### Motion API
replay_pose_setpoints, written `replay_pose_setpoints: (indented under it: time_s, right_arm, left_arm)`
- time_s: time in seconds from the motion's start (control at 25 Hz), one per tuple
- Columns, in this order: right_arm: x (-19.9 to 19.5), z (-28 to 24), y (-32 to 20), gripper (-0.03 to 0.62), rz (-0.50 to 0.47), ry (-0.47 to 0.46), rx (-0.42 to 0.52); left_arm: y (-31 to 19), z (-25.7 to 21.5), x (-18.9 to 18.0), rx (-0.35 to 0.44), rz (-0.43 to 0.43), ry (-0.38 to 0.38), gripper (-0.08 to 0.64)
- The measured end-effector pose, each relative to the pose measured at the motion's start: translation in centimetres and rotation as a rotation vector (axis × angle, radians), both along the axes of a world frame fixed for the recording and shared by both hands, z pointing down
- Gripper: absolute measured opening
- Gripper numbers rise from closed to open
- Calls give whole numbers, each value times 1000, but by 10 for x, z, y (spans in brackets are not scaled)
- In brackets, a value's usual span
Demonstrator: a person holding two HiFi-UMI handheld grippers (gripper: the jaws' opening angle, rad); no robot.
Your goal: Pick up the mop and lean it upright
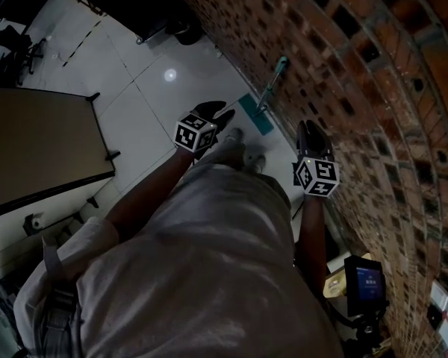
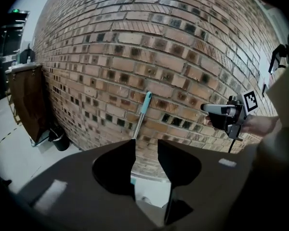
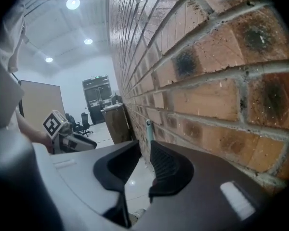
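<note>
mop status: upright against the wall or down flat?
Upright, leaning: the mop handle rests on the brick wall, its head on the floor. Left tongs and right tongs open, off it.

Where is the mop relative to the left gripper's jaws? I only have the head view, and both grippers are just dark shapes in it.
Observer: In the left gripper view, the left gripper has its jaws apart with nothing between them. The mop leans on the brick wall further ahead, and neither gripper touches it.
Operator: And the right one?
Observer: The right gripper view shows the right gripper open and empty too. It is close alongside the wall, and the top end of the mop's handle shows beyond the gap.
</note>
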State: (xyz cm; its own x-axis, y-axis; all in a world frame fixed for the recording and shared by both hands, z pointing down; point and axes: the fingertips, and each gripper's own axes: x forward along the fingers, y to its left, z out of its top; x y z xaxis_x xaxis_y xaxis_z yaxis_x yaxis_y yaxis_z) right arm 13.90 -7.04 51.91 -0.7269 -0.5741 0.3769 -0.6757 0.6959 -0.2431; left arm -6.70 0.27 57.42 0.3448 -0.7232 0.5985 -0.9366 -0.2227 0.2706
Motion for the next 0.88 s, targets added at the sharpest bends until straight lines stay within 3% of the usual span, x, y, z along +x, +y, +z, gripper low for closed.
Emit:
replay_pose_setpoints:
  time_s: [0.44,0.76,0.88]
  right_arm:
    - [-39,-6,-25,69,154,-10,-7]
    - [-49,9,-37,69,277,2,-12]
    - [-48,14,-36,69,324,10,-18]
  left_arm:
    - [-64,38,-21,-64,237,-31,178]
    - [-94,87,-13,-118,422,-49,192]
    - [-103,105,-3,-114,516,-109,190]
